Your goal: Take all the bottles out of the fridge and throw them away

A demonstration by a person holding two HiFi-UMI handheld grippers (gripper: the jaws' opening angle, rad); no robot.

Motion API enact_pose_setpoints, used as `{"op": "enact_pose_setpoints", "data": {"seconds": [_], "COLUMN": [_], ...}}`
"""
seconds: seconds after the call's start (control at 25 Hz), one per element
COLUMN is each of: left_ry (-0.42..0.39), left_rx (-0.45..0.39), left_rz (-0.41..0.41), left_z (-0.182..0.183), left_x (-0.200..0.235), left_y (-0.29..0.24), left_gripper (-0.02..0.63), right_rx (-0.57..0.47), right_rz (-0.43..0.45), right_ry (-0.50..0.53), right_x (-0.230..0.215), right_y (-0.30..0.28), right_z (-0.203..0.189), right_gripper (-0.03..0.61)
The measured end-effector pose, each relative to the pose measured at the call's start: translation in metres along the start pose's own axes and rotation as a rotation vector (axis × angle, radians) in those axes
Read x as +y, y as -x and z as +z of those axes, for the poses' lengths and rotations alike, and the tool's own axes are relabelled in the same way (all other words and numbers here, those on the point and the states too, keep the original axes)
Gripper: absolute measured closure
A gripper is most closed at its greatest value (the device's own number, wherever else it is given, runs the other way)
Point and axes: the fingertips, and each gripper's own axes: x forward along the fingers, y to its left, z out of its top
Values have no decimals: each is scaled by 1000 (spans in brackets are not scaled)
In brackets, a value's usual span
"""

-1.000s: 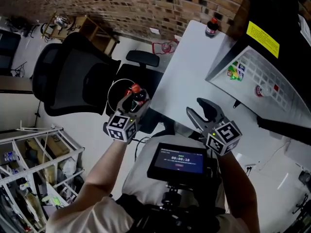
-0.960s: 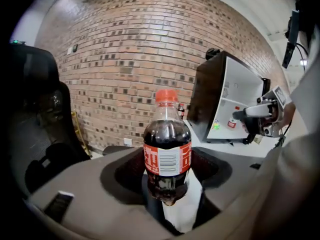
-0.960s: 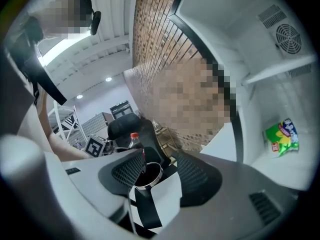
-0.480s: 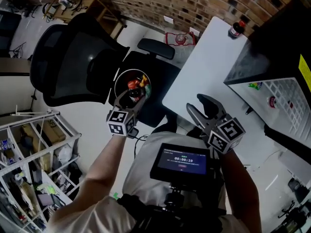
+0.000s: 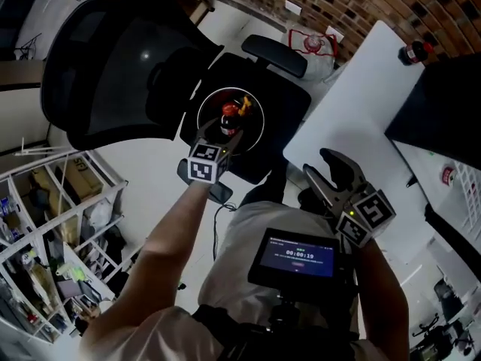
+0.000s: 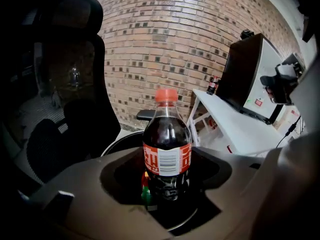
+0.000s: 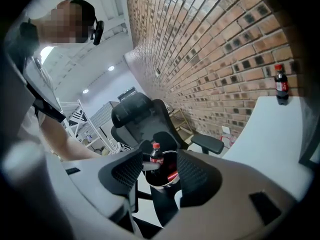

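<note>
**Arm pose.** The left forearm is bare and stretched forward and away from the body. It carries the left gripper out over a round bin, with the tool pitched downward. The right forearm is bent and kept close to the torso. The right gripper sits beside the near edge of the white table, just above a chest-mounted screen.

**Claw state.**
- Left claw: pinching a cola bottle across its lower body. The bottle is upright, red cap on top, above the bin opening.
- Right claw: spread, with nothing between the pads. The bottle and bin appear far off through the gap.

**Task items.** A second bottle stands at the far end of the white table, next to the dark fridge on the right.

**Limits of view.**
- The fridge is cut off by the right frame edge.
- The base of the held bottle is covered by the jaw bodies in the left gripper view.
- Red and yellow items lie in the bin; they cannot be identified.
- The bin overlaps the seat of the office chair. Whether it rests on the seat or stands in front of it cannot be determined.
</note>
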Motion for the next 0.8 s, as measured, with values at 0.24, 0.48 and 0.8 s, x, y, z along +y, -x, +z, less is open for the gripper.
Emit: {"op": "enact_pose_setpoints", "data": {"seconds": [0.24,0.48,0.8], "left_ry": [30,41,128], "left_rx": [87,188,497], "left_rz": [-40,-21,-39], "left_z": [-31,-61,-106], "left_x": [21,40,42], "left_y": [-36,-69,-108], "left_gripper": [313,313,314], "right_rx": [38,53,86], "right_rz": [-13,-29,-57], "right_ry": [-22,-41,-55], "right_x": [6,2,-5], "right_y": [-20,-33,-35], "right_z": [-11,-18,-32], "right_gripper": [380,380,380]}}
